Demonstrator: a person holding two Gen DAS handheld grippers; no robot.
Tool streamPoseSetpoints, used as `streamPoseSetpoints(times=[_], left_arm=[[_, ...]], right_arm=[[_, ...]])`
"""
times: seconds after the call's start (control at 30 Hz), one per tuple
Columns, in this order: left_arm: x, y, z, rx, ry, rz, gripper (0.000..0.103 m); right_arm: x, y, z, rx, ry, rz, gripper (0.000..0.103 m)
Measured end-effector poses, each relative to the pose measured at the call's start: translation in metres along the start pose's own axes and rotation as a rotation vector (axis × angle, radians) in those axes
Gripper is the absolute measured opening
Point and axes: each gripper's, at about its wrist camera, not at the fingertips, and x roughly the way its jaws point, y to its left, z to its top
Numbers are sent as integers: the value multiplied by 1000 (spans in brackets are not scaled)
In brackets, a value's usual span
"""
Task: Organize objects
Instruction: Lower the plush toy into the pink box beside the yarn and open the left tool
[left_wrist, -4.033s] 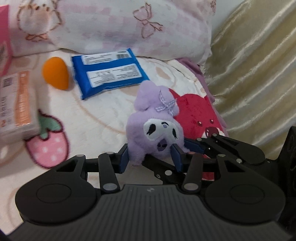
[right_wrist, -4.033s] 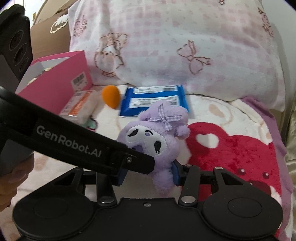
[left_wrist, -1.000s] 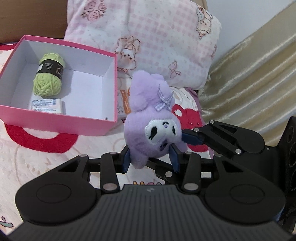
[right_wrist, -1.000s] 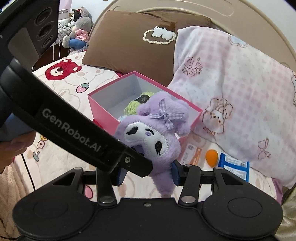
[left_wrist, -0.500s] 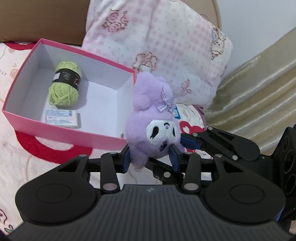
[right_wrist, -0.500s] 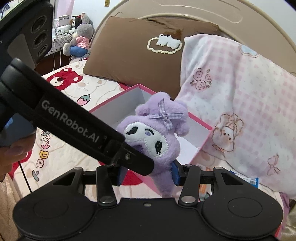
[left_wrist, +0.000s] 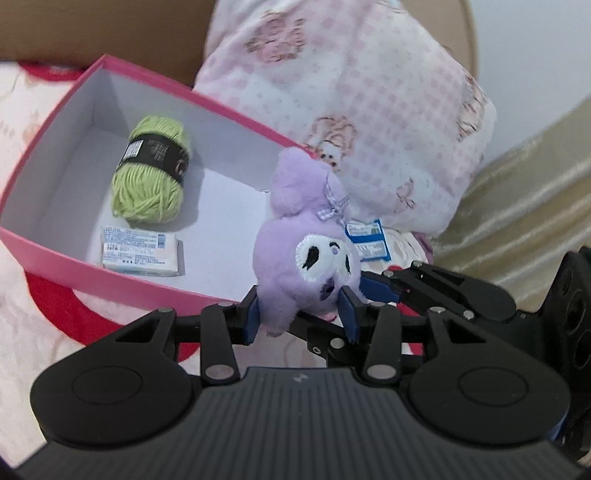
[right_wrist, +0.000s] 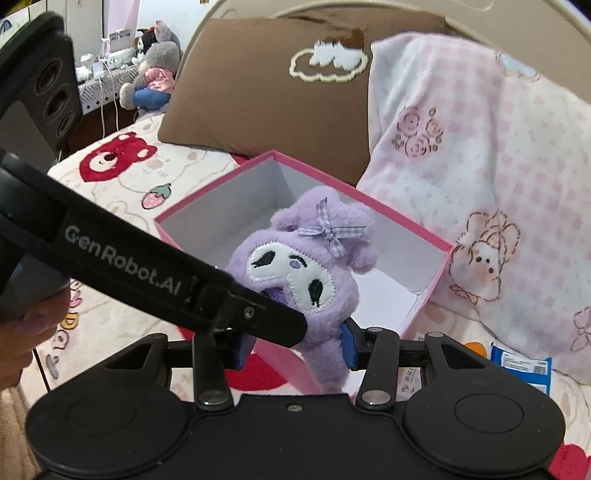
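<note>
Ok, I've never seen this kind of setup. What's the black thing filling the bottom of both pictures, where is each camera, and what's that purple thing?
There is no robot here: a person holds a two-finger gripper in each hand, and a fisheye camera on each looks forward along its fingers. The black shape at the bottom is the gripper's own body. The left gripper and the right gripper are both shut on the purple plush toy, held above a bed next to an open pink box. In the box lie green yarn and a small white packet. A blue packet lies beyond the toy, by a pink pillow.
</note>
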Motion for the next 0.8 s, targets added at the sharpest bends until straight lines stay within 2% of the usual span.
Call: streamPoseSetpoints(times=[0.17,0.27,0.43,0.6,0.8], left_arm=[[19,7,14,22,-16,32,42],[29,6,28,39,14,71,42],[51,18,55,3,89,107,42],[78,27,70,-21,134,156,42],[93,53,77,-109,135,170,42]], right_arm=[[26,-17,11,53,46,18,51],[39,-26,17,44,68,34,51],[65,-41,27,35,89,59,50],[93,-54,31,29,155,59,50],[125,-58,40,22,216,88,50]])
